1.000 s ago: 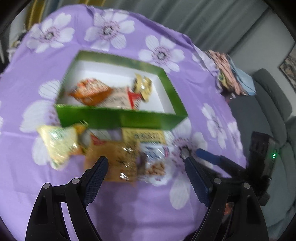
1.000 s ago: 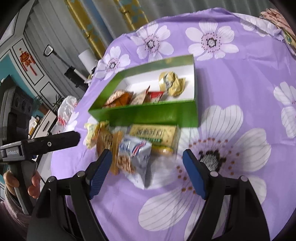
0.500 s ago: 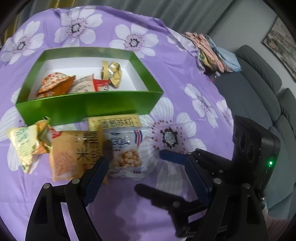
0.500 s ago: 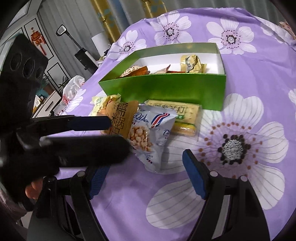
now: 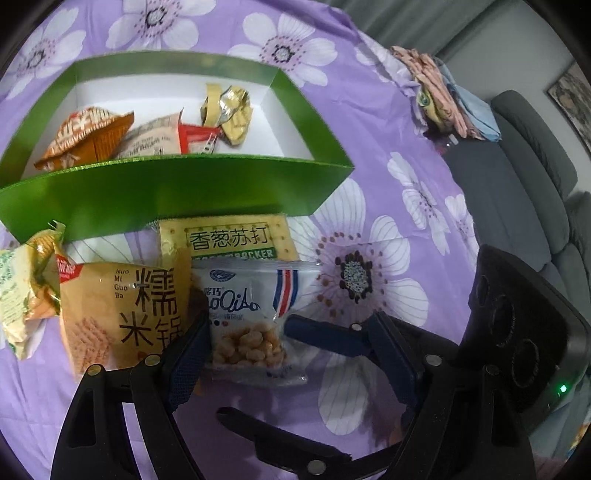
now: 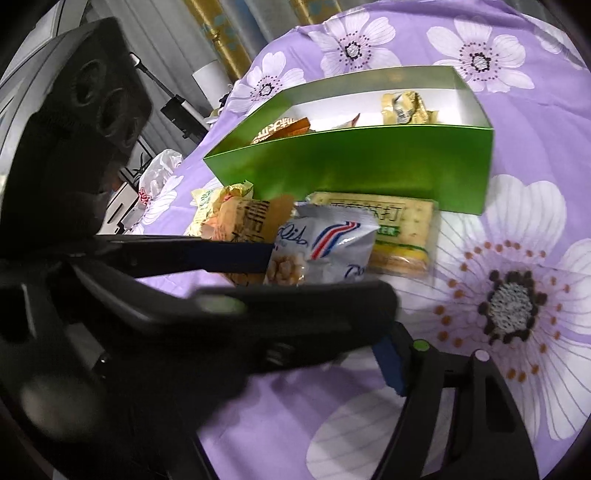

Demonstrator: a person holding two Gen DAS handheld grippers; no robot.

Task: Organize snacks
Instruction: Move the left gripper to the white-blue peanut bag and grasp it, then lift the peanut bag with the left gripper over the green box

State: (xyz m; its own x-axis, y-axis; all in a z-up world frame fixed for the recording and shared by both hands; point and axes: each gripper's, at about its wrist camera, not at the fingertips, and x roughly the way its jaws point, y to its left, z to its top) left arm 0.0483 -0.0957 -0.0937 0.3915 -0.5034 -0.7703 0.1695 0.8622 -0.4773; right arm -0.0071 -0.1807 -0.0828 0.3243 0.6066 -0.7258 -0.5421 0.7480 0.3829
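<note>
Four snack packets lie on the tabletop [image 5: 373,122] before the green box [image 5: 177,184]: yellow-green [image 5: 22,291], orange [image 5: 122,314], white [image 5: 251,314], crackers [image 5: 229,236]. Three more sit inside. Left gripper [image 5: 291,354] and right gripper [image 5: 295,373] jaws gape wide around the white one.

Grey sofa [image 5: 532,173], grey curtains [image 5: 399,18], floral tablecloth [image 5: 388,122].
</note>
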